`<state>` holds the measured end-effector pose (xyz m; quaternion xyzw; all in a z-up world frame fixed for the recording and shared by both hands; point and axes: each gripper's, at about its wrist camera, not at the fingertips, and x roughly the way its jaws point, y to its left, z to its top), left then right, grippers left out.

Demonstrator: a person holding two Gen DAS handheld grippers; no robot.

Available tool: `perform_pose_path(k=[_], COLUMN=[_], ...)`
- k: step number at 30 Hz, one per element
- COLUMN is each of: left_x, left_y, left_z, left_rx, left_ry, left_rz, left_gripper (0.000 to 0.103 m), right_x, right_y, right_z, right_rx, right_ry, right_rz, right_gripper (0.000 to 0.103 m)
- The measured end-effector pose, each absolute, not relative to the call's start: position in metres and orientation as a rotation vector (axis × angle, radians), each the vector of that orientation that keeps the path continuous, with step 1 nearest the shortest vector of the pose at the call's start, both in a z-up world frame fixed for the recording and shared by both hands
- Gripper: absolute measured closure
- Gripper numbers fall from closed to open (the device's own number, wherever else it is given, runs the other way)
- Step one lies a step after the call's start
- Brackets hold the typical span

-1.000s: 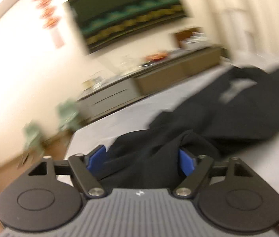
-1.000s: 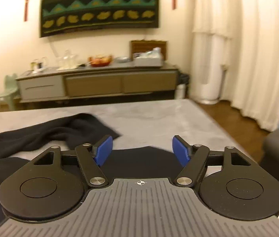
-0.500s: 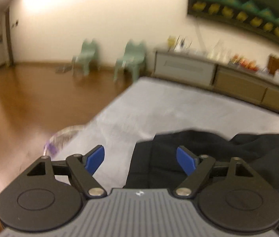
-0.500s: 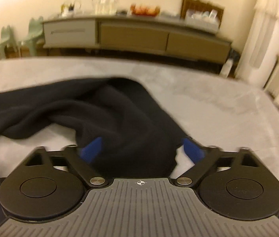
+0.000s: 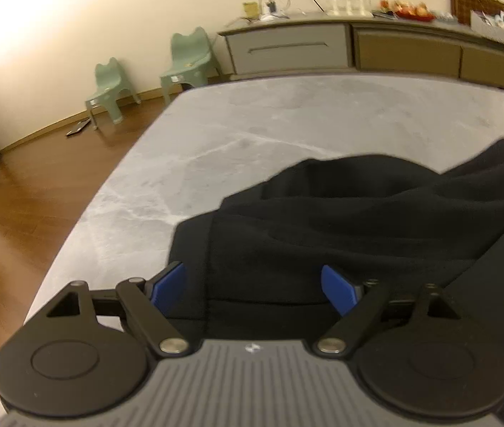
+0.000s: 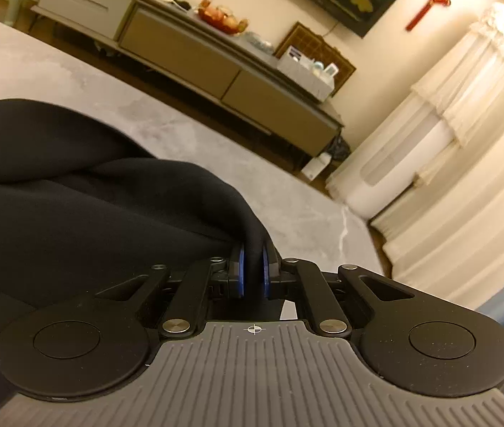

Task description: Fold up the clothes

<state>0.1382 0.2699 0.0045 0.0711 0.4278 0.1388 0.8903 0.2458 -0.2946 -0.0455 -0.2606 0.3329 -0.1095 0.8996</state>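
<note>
Black garment [image 6: 73,213]: we see our right gripper [image 6: 252,270] pinching its fold; our left gripper [image 5: 252,284] closing, cloth between; green chairs [image 5: 187,57] far left.

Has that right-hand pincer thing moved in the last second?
Yes. The right gripper has dropped and rolled: the sideboard now slants high in its view, and its jaws are closing on the black garment.
</note>
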Motion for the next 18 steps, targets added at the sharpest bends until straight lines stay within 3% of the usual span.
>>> perform_pose_path(k=[1, 2, 3, 10, 13, 14, 18], left_x=[0.143, 0.151, 0.158, 0.162, 0.205, 0.218, 0.232], left_y=[0.269, 0.269, 0.27, 0.318, 0.311, 0.308, 0.297], left_z=[-0.001, -0.004, -0.001, 0.117, 0.085, 0.065, 0.019], left_rx=[0.149, 0.15, 0.152, -0.227, -0.164, -0.162, -0.095], left_ry=[0.898, 0.903, 0.899, 0.391, 0.543, 0.624, 0.762], left_rz=[0.27, 0.26, 0.253, 0.29, 0.379, 0.381, 0.364], left_gripper=[0.061, 0.086, 0.099, 0.1, 0.089, 0.082, 0.078], right_x=[0.245, 0.245, 0.244, 0.234, 0.238, 0.24, 0.233], right_y=[-0.295, -0.295, -0.296, -0.317, -0.319, -0.321, -0.331], right_z=[-0.045, -0.044, -0.042, -0.006, -0.016, -0.025, -0.051], right_rx=[-0.513, -0.486, -0.459, -0.304, -0.321, -0.331, -0.256], right_ry=[0.693, 0.697, 0.698, 0.53, 0.566, 0.598, 0.7], right_rz=[-0.214, -0.201, -0.19, -0.281, -0.314, -0.322, -0.343], right_gripper=[0.095, 0.095, 0.095, 0.095, 0.091, 0.086, 0.059])
